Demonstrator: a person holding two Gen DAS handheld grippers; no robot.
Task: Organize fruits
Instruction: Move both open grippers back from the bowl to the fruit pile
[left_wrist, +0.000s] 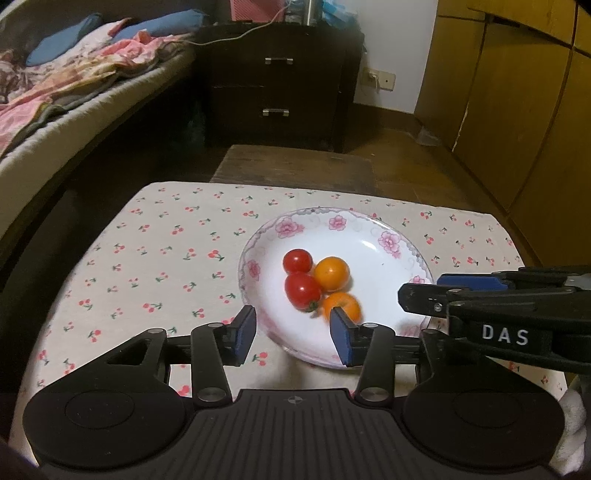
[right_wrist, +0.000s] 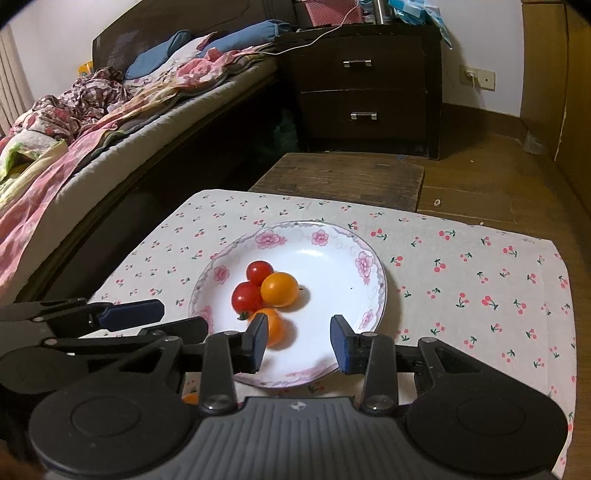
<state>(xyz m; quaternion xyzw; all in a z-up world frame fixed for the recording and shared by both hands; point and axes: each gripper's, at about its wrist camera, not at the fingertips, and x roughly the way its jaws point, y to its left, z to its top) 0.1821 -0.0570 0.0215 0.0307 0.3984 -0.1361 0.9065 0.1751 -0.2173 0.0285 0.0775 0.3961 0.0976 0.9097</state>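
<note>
On the surface (right_wrist: 461, 280), under a cherry-print cloth, sits the white plate (right_wrist: 325, 258) with pink flowers on its rim, and all four fruits you can see are bunched left of its middle: two glossy red tomatoes (right_wrist: 246, 296) and two smooth orange ones (right_wrist: 279, 288), touching each other. The nearest orange one (left_wrist: 341, 308) looks blurred, so it may be rolling; you can't tell more. Your left gripper (left_wrist: 293, 334) hovers over the plate's near rim, fingers (left_wrist: 246, 328) spread, nothing between them; that orange fruit lies just beyond and partly behind the right-hand finger. Your right gripper (right_wrist: 299, 343) hangs over the near rim too, fingers (right_wrist: 340, 343) spread and empty, the same fruit half hidden behind its left-hand finger. The left one looks a touch nearer the cluster. The fruits are round with no long axis, so approach angle matters little, but the skins look slick and the plate glazed: expect them to roll and slip. A scrap of orange shows low by the right gripper's body; unclear what it is.
</note>
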